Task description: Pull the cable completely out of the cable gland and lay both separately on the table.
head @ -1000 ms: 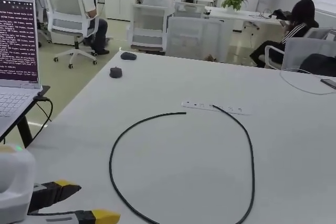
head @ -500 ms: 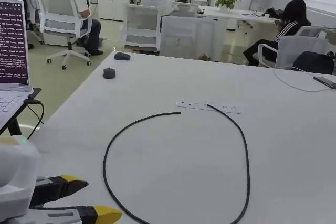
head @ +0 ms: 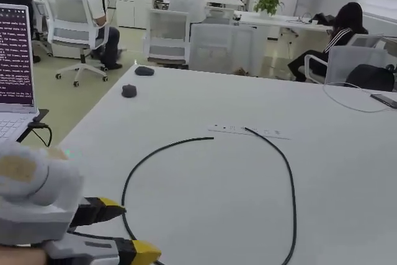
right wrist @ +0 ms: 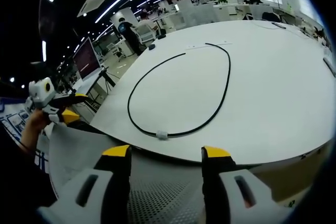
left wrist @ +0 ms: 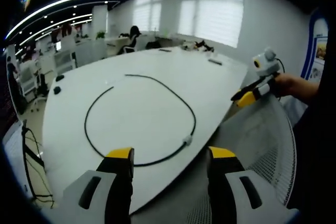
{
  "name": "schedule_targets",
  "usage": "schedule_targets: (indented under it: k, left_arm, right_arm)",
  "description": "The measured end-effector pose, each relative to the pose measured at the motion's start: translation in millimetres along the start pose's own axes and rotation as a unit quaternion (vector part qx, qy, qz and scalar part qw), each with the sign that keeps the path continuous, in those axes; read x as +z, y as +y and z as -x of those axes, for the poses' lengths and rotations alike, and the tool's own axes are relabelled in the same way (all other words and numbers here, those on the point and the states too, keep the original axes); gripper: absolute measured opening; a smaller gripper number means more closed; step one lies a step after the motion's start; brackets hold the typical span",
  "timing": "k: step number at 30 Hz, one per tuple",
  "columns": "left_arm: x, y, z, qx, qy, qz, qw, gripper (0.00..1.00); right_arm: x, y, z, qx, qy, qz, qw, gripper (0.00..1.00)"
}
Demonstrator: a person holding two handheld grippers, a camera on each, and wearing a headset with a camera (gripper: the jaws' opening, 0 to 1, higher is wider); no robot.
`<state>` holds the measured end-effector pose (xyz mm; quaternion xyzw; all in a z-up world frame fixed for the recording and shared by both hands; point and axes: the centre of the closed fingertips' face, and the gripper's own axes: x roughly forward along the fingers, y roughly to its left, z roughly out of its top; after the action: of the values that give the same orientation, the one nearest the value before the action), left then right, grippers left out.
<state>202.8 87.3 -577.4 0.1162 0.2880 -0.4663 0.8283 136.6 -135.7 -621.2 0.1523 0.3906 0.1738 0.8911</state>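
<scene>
Two grippers are hanging just off the near edge of the broad white table (head: pixel 205 91), neither one touching it. The left gripper (left wrist: pixel 170 156) is holding its yellow-tipped jaws wide apart with nothing between them, and the right gripper (right wrist: pixel 166 151) is doing the same. In the head view the left gripper (head: pixel 138 231) is poking in at the bottom-left corner, its pale body blurred and partly cut off by the frame.

The thin black cable (head: pixel 292 190) is lying on the table in one large open loop. One end is stopping just short of the flat white power strip (head: pixel 248 131), while the near part of the loop is running out under the bottom edge of the head view. The small pale cable gland (left wrist: pixel 187 140) is sitting on that near stretch, close to the table edge (in the right gripper view the cable is leaving the gland (right wrist: pixel 162 135) on both sides, so it is still threaded). Its details are too small to make out.

A grey mesh surface (right wrist: pixel 157 192) is spreading below both pairs of jaws; what it belongs to is hard to tell.
</scene>
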Motion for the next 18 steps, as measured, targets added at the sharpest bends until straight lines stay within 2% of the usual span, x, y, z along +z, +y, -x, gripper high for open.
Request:
schedule_targets:
  k: [3,6,7,11,12,14,18]
  left_arm:
    - [10.8,-10.2,-11.0,-0.029,0.009,-0.025,0.9992,0.56]
    - [15.8,-17.1,-22.9,-0.046,0.024,-0.059,0.9969,0.55]
    - [17.1,-17.9,-26.4,-0.047,0.026,-0.059,0.9968,0.56]
    - [19.6,-24.6,-44.5,-0.073,0.044,-0.088,0.9924,0.55]
    - [18.3,-24.9,-51.2,-0.081,0.051,-0.106,0.9898,0.54]
    - [12.5,-24.7,-61.2,-0.089,0.068,-0.111,0.9875,0.54]
    - [8.9,-29.3,-78.6,-0.121,0.072,-0.097,0.9853,0.54]
  right_arm:
    - [0.0,0.5,-0.1,0.001,0.001,0.003,1.0,0.55]
    - [0.4,1.2,0.0,0.001,-0.001,0.005,1.0,0.54]
    - [0.7,1.0,0.0,0.001,-0.002,0.005,1.0,0.54]
    - [0.7,1.0,-0.1,0.001,-0.001,0.008,1.0,0.53]
    - [0.7,1.3,-0.3,0.003,0.0,0.01,0.9999,0.53]
    - [0.7,1.8,-0.4,0.005,0.0,0.011,0.9999,0.52]
    - [0.4,1.5,-0.4,0.004,0.002,0.014,0.9999,0.52]
